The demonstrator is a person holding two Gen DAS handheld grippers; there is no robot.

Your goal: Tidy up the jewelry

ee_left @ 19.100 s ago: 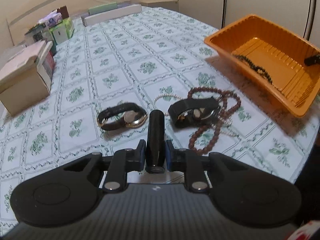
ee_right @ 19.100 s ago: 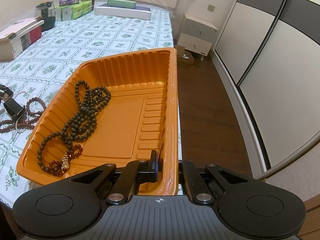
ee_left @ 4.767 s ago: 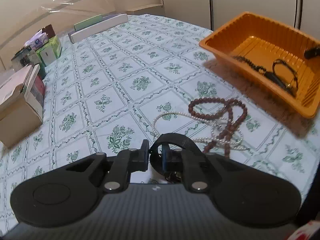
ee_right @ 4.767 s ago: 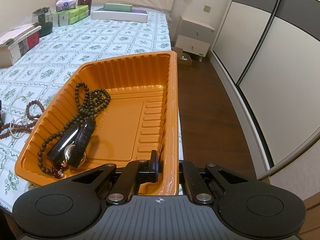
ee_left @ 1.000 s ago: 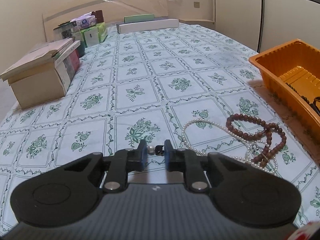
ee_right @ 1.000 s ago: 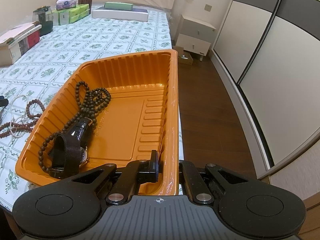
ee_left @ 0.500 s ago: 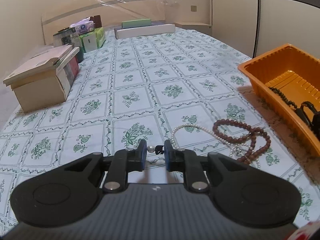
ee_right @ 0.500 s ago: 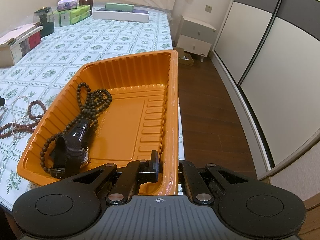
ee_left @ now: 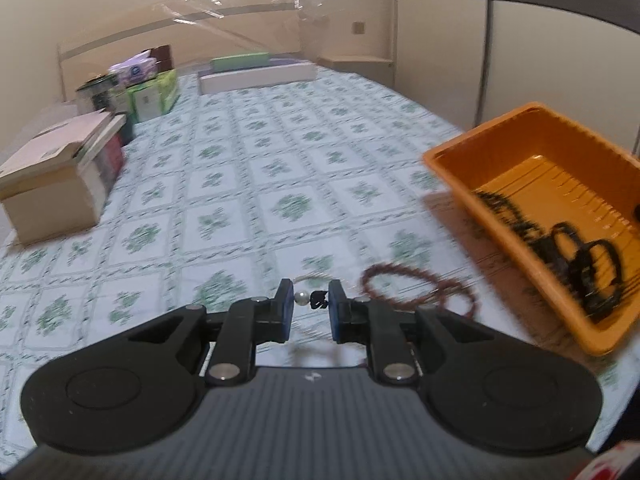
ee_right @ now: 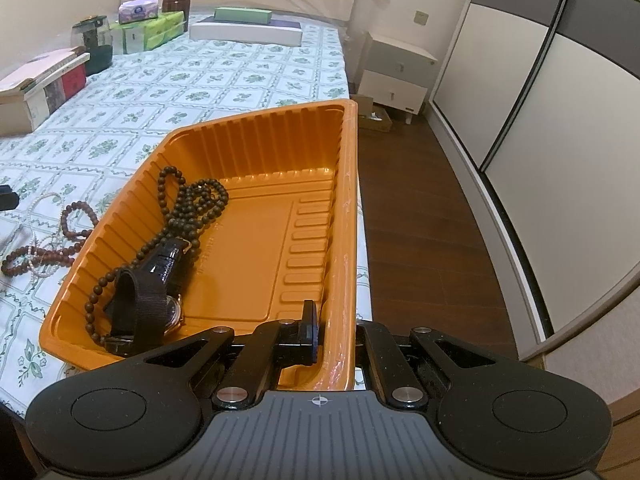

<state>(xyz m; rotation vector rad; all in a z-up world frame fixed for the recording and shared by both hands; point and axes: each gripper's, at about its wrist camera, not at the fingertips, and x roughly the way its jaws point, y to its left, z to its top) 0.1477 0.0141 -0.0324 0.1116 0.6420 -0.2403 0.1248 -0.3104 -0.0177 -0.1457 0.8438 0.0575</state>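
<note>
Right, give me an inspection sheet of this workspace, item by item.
Surface: bed under a white cloth with a green floral print.
Job's things: orange ribbed plastic tray at the bed's edge, holding a dark bead necklace and black-strapped watches; brown bead necklace and white pearl strand tangled on the cloth.
Clutter: cardboard box, green tissue packs, long white box.
Grippers: left gripper pinches a small pearl-and-black piece; right gripper clamps the tray's wall.
Cables: nothing seen.
Surroundings: white nightstand, sliding wardrobe doors, dark wood floor.
</note>
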